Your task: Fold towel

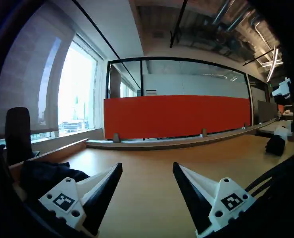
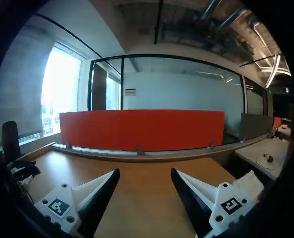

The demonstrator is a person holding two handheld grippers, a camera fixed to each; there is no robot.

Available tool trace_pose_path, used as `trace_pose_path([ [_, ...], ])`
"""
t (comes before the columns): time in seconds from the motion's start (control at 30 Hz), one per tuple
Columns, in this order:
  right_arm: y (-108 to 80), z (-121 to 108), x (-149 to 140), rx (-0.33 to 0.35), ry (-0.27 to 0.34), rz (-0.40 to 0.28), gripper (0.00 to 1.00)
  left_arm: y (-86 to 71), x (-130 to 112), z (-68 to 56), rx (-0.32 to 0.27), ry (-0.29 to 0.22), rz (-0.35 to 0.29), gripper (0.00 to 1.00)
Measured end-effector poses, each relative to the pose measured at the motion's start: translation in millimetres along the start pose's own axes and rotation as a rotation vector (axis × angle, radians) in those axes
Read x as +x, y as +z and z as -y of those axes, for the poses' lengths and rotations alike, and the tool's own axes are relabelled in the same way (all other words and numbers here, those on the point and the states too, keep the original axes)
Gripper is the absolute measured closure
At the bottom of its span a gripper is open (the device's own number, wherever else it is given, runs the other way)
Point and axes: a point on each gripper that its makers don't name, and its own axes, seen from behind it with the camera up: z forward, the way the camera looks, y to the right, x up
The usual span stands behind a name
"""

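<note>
Over desk (image 1: 210, 152): left gripper (image 1: 147, 164) & right gripper (image 2: 145, 170) are held low above bare wood.
Tongs: both pairs are spread wide apart, nothing clamped.
Towel: spot can't be told for sure; dark crumpled heap (image 1: 47, 174) is seen at desk's left edge, maybe cloth.
Handling (guess): prob soft, light, floppy; best pinched at 2 neighbouring corners, one per gripper, so it's kept taut.
Backdrop: red divider (image 1: 174, 117) is set along desk's far side.

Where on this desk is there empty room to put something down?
The bare desk between the open left claw and the orange divider is free. It gets crowded at the left edge by a dark cloth heap and far right by a dark bundle.
</note>
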Motion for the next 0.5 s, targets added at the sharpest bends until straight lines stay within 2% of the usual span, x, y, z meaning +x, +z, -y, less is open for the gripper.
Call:
trace_pose_path([
  [0.27,5.7,4.1,-11.3,0.01,-0.019,0.013,0.0,-0.7,-10.6,6.1,0.012,-0.035,-0.008,0.06],
  [0.5,8.2,5.6,-16.8,0.012,-0.029,0.024,0.01,0.0,-17.6,11.7,0.022,-0.033,0.005,0.06],
])
